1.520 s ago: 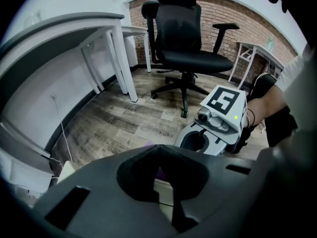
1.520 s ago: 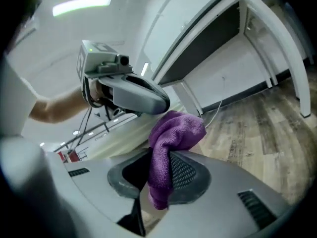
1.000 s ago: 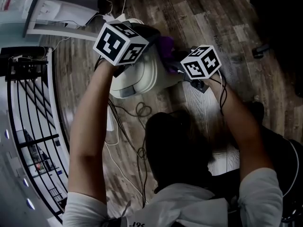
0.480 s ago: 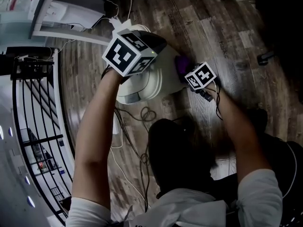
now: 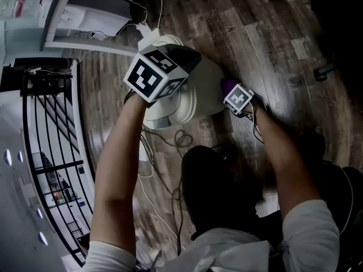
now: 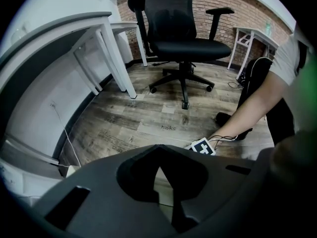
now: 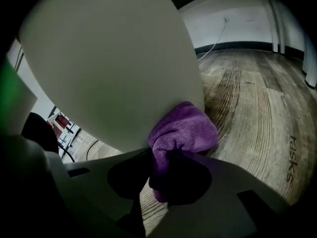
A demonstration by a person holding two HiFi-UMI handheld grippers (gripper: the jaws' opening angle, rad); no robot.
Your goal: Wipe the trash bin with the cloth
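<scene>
Down the right flank of the white trash bin (image 5: 201, 86) the purple cloth (image 7: 184, 127) has slid from near the lid to low by the floor, pinched in the jaws of the right gripper (image 7: 168, 170) and pressed on the plastic, while the left gripper (image 6: 168, 192), jaws pressed together on nothing, hangs over the bin's top. Wiping looks partway: one flank stroked, other faces seemingly left. Around the bin lie a wood-plank floor (image 5: 272, 33), loose cables (image 5: 170, 143), a white desk (image 6: 99, 38) and an office chair (image 6: 183, 38).

worn wood-plank floor (image 6: 124, 118) throughout; black office chair (image 6: 183, 43) against a brick wall (image 6: 202, 4), white desk (image 6: 115, 58) at left, black railing (image 5: 42, 146) beside.
</scene>
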